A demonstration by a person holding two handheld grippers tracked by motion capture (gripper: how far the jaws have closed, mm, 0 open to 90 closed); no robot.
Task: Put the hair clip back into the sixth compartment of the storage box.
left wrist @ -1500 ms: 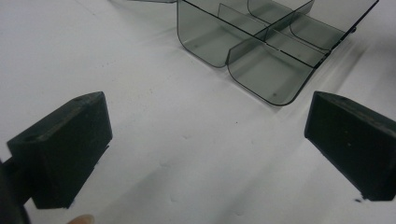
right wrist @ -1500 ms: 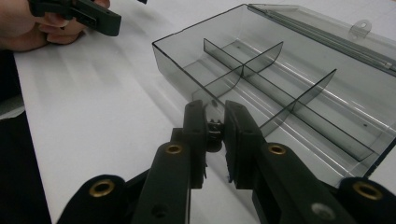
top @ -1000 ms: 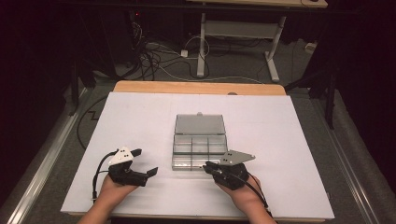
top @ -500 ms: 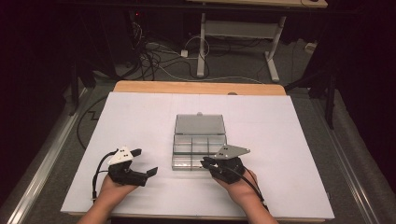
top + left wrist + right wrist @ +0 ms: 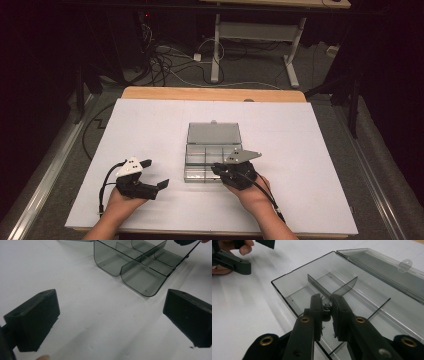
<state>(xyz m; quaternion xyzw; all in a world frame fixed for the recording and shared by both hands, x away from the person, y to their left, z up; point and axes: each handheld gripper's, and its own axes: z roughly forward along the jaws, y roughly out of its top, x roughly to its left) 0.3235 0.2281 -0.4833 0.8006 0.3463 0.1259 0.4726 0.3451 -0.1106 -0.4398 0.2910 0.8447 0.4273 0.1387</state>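
A dark room surrounds your white table [image 5: 150, 130], with cables on the floor [image 5: 180, 55] beyond its wooden far edge and a metal frame [image 5: 250, 35] farther back.

Your right claw [image 5: 218, 170] sits at the near right corner of the clear grey compartment box [image 5: 210, 155], its tips over the box's near row. In the right gripper view your right claw [image 5: 327, 305] is clenched almost shut, the two black jaws nearly meeting just above a divider [image 5: 322, 288] inside the box [image 5: 294, 290]. Something small and dark sits between the tips; you cannot make out what it is, or whether the pads press on the divider itself.

Your left claw [image 5: 156, 174] rests well apart to the left of the box, released, jaws wide with bare table between them. From the left claw [image 5: 110, 315] the box [image 5: 140, 277] lies ahead and slightly right, untouched.

The box's far compartments are cut off at the top of the left gripper view, and your right hand [image 5: 252, 192] hides part of the near right corner from above. In the right gripper view your own jaws cover the nearest compartment floor.

The box is smoky, see-through plastic with rounded corners, thin crossing dividers and bare compartments. Its lid [image 5: 214, 133] lies folded open flat on the far side, a small hang tab [image 5: 405, 265] at its edge.
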